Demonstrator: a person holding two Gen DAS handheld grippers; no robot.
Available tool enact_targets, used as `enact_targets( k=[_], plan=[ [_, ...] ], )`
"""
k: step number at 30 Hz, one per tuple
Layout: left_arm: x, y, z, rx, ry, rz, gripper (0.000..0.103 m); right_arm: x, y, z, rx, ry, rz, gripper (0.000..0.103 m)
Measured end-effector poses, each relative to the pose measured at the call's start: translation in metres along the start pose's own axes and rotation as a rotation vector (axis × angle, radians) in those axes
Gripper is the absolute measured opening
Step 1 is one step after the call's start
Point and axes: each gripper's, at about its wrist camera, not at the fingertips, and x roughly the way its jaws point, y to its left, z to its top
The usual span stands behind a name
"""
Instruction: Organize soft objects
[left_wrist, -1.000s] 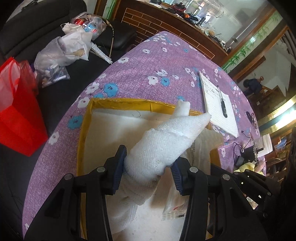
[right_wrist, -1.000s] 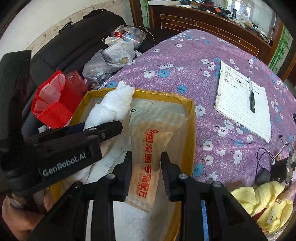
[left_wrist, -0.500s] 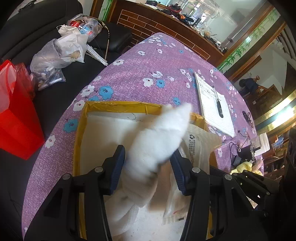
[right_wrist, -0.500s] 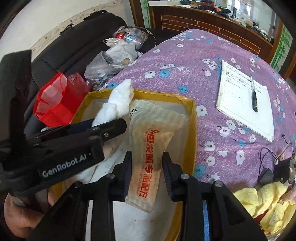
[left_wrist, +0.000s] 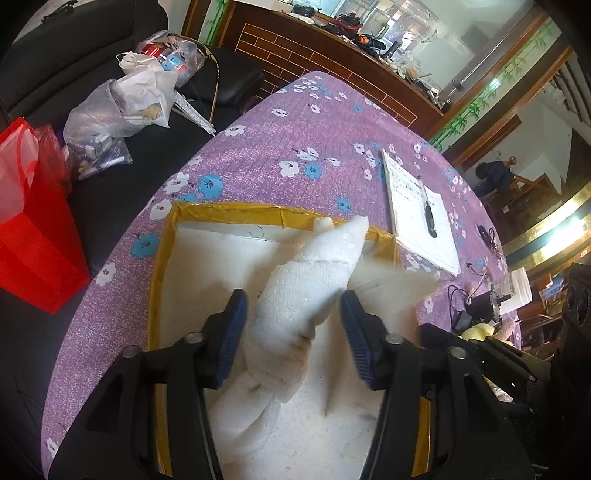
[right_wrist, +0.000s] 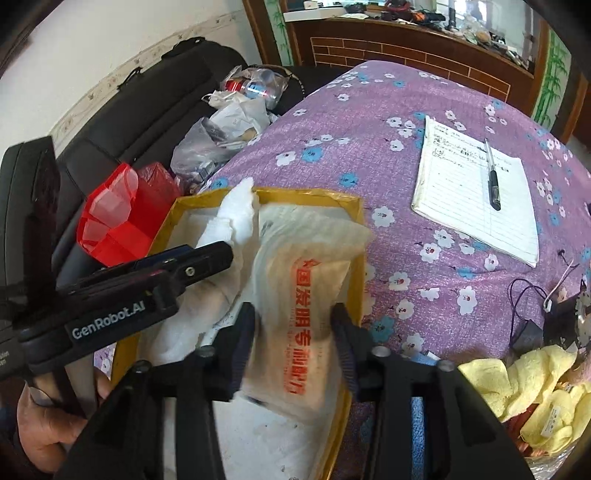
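My left gripper (left_wrist: 291, 334) jaws are opening around the white rolled terry towel (left_wrist: 303, 295); my right gripper (right_wrist: 293, 343) jaws are opening around the beige printed paper packet (right_wrist: 306, 295). Risk: both items lean on the rim of the yellow cardboard box (left_wrist: 229, 212) at frame centre and may tip out.

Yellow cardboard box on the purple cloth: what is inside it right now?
Inside the yellow cardboard box lie a rolled white towel and a translucent packet with orange lettering on white padding. Anything beneath them is hidden.
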Motion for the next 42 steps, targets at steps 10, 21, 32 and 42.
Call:
enact_targets(
  k=[10, 21, 32, 42],
  plan=[
    [-0.054, 0.027, -0.012, -0.026, -0.212, 0.248, 0.069, -0.03, -0.008, -0.013, 0.009, -0.259, -0.33, 0.044],
    [-0.033, 0.076, -0.031, -0.11, -0.199, 0.37, 0.069, -0.006, 0.017, -0.034, -0.115, -0.445, -0.65, 0.043],
    [-0.037, 0.093, -0.028, -0.224, -0.179, 0.196, 0.068, 0.003, 0.014, -0.038, -0.124, -0.437, -0.62, 0.041],
    [-0.142, 0.061, -0.033, -0.236, -0.3, 0.146, 0.068, -0.066, 0.029, -0.035, -0.056, -0.527, -0.476, 0.041]
  ],
)
